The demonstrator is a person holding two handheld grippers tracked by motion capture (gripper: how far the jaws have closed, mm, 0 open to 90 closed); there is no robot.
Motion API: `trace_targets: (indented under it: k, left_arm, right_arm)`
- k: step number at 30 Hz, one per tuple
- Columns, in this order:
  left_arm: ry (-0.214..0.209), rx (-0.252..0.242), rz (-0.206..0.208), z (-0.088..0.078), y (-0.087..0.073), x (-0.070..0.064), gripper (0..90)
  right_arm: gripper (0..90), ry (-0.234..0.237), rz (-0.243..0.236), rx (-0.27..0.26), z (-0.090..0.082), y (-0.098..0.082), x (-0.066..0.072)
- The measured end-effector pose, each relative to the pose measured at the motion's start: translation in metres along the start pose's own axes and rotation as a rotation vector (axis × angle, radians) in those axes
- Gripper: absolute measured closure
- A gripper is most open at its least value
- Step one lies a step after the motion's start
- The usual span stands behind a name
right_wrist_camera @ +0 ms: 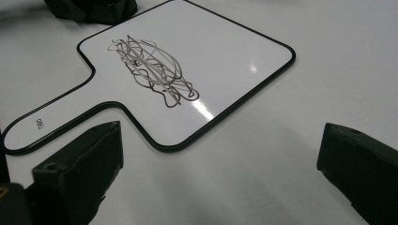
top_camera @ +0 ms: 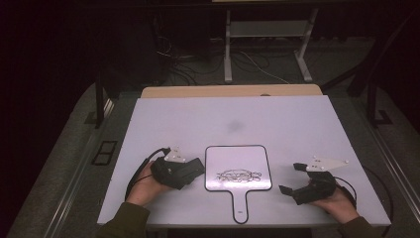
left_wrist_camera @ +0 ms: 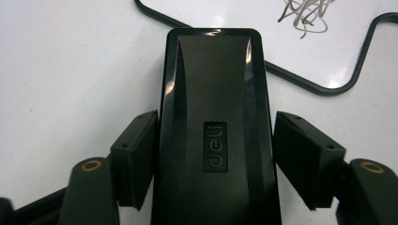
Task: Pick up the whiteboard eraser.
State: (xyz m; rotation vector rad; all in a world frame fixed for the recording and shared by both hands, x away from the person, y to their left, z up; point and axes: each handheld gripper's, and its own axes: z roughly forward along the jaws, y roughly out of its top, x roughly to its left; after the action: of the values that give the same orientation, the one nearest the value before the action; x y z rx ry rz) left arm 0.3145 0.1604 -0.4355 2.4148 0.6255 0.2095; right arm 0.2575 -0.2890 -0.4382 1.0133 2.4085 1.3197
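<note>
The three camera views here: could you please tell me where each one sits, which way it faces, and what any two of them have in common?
High view: fixed above the person's side, facing forward and down on the table; both hands, left gripper and right gripper show.
Left gripper view: rides the left gripper, looking along its jaws at the black eraser pressed between its pads.
Right gripper view: rides the right gripper, looking between its open jaws at the table.
All three share the handled whiteboard with its scribble.
</note>
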Motion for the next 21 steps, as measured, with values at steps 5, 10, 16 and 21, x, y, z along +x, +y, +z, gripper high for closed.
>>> trace_targets:
  k: [5, 10, 16, 21]
  left_arm:
    - [-0.001, -0.002, 0.001, -0.0006, -0.0005, 0.0016, 36.3]
    - [-0.003, -0.002, -0.004, -0.0004, -0.0003, 0.0021, 37.7]
    - [-0.011, 0.002, -0.002, -0.0004, -0.0003, 0.0038, 38.0]
    - [-0.016, 0.000, -0.004, -0.0002, -0.0005, 0.0044, 38.4]
  right_arm:
    - [0.0, 0.000, 0.001, 0.000, 0.0002, 0.0000, 0.0000]
    - [0.0, 0.001, 0.000, 0.001, 0.0005, 0.0000, 0.0000]
    - [0.0, 0.004, -0.002, 0.004, 0.0009, -0.0001, 0.0002]
    - [0.0, 0.005, -0.002, 0.007, 0.0009, -0.0002, 0.0002]
